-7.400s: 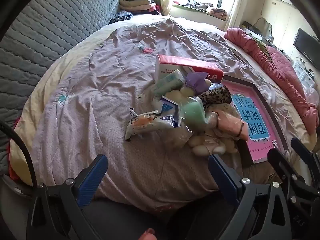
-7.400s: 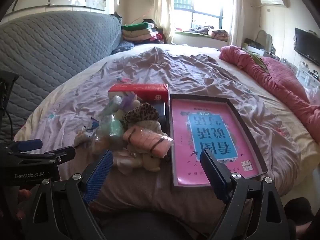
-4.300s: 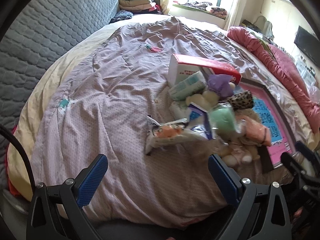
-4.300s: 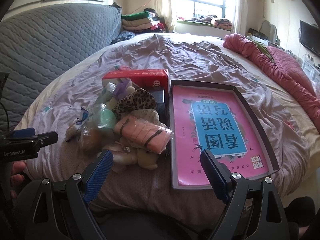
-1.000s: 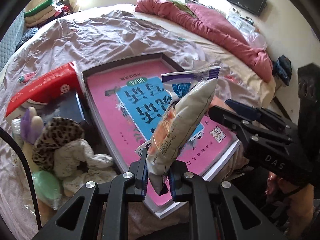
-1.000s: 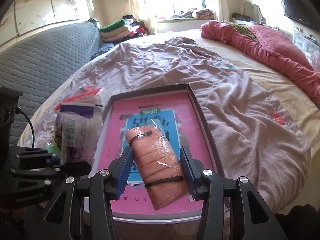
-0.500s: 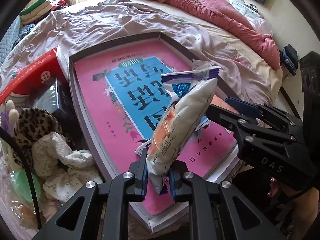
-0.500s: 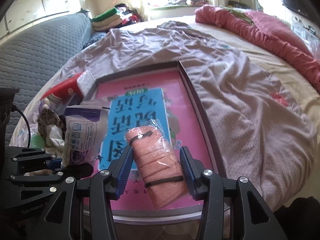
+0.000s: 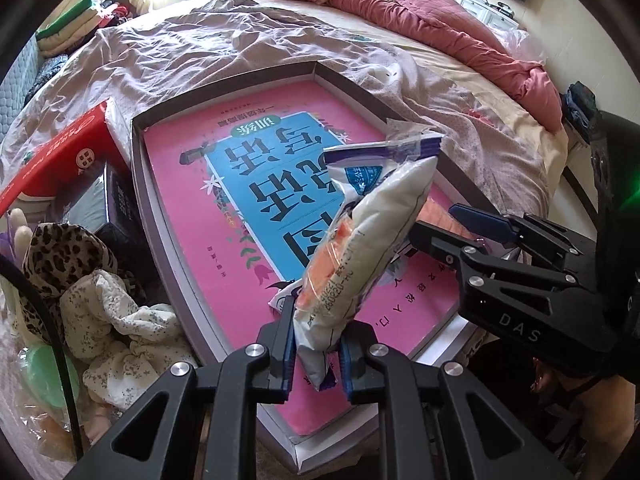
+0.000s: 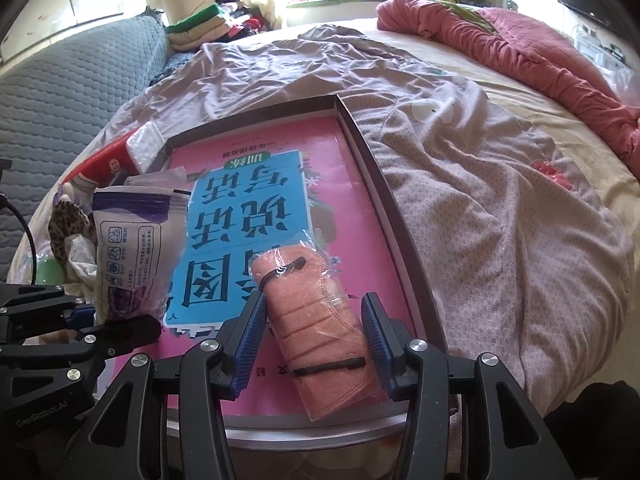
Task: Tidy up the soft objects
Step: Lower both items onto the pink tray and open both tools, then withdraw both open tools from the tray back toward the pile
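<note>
My left gripper is shut on a white and purple plastic pouch with something orange inside, held upright over the pink tray. The pouch also shows in the right wrist view. My right gripper has its jaws slightly apart around a salmon knit item in clear wrap, which lies on the tray's near end. The right gripper shows at the right in the left wrist view.
A pile of soft things lies left of the tray: leopard-print cloth, white star-print cloth, green item in plastic. A red box and a dark box stand beside it. A pink quilt lies far right.
Both grippers took items from the pile and carried them over the tray. In the last second both moved lower and closer to it; the right jaws have parted a little around the salmon item.
</note>
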Demonstrator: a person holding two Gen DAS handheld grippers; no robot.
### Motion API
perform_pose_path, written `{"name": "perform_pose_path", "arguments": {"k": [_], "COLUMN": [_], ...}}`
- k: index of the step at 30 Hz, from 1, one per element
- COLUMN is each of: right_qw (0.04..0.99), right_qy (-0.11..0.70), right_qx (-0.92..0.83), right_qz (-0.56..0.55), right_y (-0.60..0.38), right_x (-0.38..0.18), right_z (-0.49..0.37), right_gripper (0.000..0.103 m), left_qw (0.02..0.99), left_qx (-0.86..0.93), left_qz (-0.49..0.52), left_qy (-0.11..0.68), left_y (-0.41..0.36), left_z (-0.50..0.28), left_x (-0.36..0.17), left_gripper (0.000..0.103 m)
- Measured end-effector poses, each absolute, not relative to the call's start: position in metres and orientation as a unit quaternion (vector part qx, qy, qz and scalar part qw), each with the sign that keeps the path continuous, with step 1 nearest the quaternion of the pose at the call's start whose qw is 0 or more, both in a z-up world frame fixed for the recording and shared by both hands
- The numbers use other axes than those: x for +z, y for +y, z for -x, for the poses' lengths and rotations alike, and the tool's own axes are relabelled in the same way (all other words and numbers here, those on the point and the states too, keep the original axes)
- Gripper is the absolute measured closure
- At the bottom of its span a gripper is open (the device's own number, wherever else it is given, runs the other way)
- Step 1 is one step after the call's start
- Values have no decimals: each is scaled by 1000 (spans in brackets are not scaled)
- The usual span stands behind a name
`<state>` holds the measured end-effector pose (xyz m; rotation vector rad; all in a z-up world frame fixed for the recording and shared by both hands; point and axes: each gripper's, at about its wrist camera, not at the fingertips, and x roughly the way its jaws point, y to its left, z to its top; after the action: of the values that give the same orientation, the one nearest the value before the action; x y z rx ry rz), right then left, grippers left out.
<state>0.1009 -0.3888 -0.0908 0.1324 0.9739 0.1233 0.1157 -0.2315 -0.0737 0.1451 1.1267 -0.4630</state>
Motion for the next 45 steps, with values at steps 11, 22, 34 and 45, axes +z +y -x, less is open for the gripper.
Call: {"name": "perform_pose_path", "arguments": {"k": [11, 22, 34, 45], "right_qw": [879, 879, 888, 898], "right_qy": [467, 464, 449, 431], "right_qx": [62, 60, 42, 35], "right_qz": [-76, -97, -88, -77], "right_y": [-391, -401, -403, -396], "right_x": [-89, -84, -68, -48], "right_z": [-99, -95, -88, -77], "right_gripper": [51, 48, 41, 30], "left_qw": [817, 817, 829, 851], "left_qx": [-212, -204, -196, -184], "left_qz": [-74, -89, -91, -96], "left_qy": [531, 532, 515, 482], "left_y": [-235, -238, -228, -218], "left_z": [-116, -115, -104, -88], "left_x": [-74, -76, -59, -27], "left_gripper": [84, 65, 50, 37]}}
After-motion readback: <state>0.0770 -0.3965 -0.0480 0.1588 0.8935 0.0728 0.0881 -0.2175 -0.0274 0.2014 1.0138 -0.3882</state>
